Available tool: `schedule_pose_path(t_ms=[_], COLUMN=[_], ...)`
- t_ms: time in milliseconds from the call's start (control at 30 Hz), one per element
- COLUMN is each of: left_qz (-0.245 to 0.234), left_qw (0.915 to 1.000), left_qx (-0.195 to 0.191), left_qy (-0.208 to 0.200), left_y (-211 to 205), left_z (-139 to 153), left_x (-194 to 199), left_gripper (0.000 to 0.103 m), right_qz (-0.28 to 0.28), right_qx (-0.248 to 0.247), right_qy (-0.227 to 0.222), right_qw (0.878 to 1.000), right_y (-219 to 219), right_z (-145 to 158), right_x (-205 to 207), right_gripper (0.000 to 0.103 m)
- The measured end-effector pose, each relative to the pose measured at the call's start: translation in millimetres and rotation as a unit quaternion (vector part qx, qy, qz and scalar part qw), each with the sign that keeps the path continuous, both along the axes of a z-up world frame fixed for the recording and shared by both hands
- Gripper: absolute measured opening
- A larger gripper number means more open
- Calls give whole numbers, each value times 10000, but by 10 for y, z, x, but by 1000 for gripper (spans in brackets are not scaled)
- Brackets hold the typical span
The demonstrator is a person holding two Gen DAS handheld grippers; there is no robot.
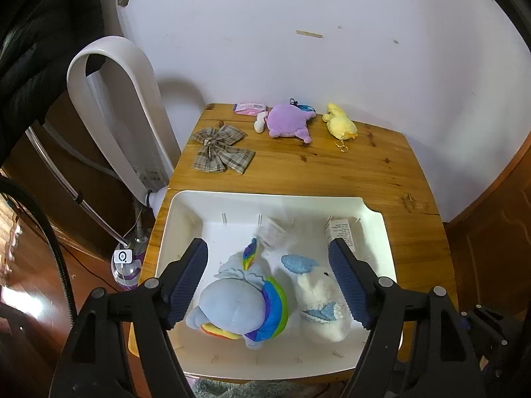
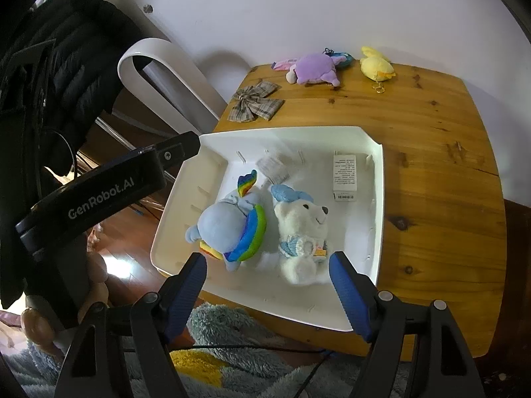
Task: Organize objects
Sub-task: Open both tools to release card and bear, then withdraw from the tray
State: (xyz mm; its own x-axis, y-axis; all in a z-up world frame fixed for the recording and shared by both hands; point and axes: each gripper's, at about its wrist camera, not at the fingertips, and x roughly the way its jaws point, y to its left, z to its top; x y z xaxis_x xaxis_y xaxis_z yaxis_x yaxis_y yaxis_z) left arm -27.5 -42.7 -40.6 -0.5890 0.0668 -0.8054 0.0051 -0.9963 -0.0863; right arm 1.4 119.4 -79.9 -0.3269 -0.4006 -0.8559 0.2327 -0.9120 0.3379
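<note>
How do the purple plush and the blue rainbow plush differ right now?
The blue rainbow plush lies inside the white bin, close to the camera, beside a white bear. The purple plush lies on the bare wooden table near the wall, outside the bin. The blue one has rainbow trim; the purple one is nearly one colour. Both are soft toys lying down, and neither is held.

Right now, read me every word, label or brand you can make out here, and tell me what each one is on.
"GenRobot.AI": white lettering on the black body of the left gripper, seen from the right wrist view.
White box in the white bin: printed lines and a barcode, too small to read.
Paper tag by the blue rainbow plush: print blurred, unreadable.
Pink packet at the table's far edge: markings too small to read.
</note>
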Motion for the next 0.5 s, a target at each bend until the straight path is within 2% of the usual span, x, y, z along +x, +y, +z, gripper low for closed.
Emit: schedule_pose_path(t_ms=[233, 367, 400, 500], left_qz=[-64, -110, -143, -255], left_qw=[9999, 9996, 9994, 9984], left_qx=[86, 247, 302, 492], left_qy=[25, 67, 71, 80], left_y=[-12, -47, -55, -71], left_z=[8, 37, 49, 91], left_x=[27, 58, 66, 96], left_gripper=[79, 79, 79, 79], right_qz=[33, 25, 20, -41], right_qx=[27, -85, -133, -239], right_qy=[-12, 32, 51, 178], right_qw=[10000, 10000, 9999, 9995], right_y=[-19, -4, 3, 41], right_z=[-8, -7, 2, 52], right_x=[16, 19, 24, 40], right_gripper=[77, 78, 81, 82])
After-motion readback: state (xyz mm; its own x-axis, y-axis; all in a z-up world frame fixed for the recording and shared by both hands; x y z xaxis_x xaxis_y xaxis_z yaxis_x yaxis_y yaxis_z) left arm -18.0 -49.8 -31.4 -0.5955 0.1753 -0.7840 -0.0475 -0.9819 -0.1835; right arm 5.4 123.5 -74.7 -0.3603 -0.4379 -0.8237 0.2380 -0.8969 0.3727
